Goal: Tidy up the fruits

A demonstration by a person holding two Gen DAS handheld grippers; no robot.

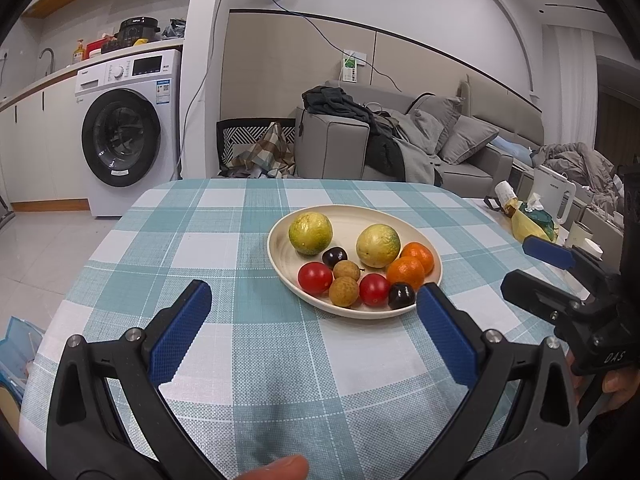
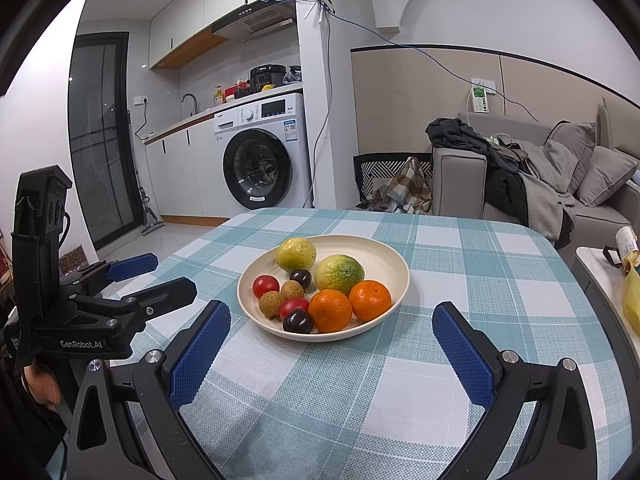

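The left gripper [image 1: 312, 312] hangs low over the checked tablecloth [image 1: 224, 248], its blue pads [image 1: 180, 332] spread wide with nothing between them, the cloth bare under the gap. Just past its right fingertip sits the cream plate [image 1: 384, 216], and all the fruit is on it.

Going across the plate in the left wrist view: a yellow-green citrus [image 1: 310, 233] at the back left, a cherry tomato [image 1: 315, 278] in front of it at the near left. Between them a dark plum [image 1: 335, 257], touching a tan longan [image 1: 347, 270]. A second longan [image 1: 343, 291] sits at the near rim, beside another cherry tomato [image 1: 374, 289]. The second yellow-green citrus [image 1: 378, 245] stands at the back middle. Next, a second dark plum [image 1: 401, 295] on the near rim, right by the left gripper's fingertip. Two oranges close the row, one orange [image 1: 405, 273] in front and the other orange [image 1: 418, 257] behind it, touching.

Farther right, the right gripper [image 2: 332, 340] hovers over the tablecloth near the plate, jaws wide apart too, holding nothing; its pads [image 2: 464, 360] bracket the plate's near rim without touching it. A hand [image 1: 618, 384] grips its handle at the edge of the left wrist view.

On a side surface at far right lies a yellow bag [image 1: 530, 226].
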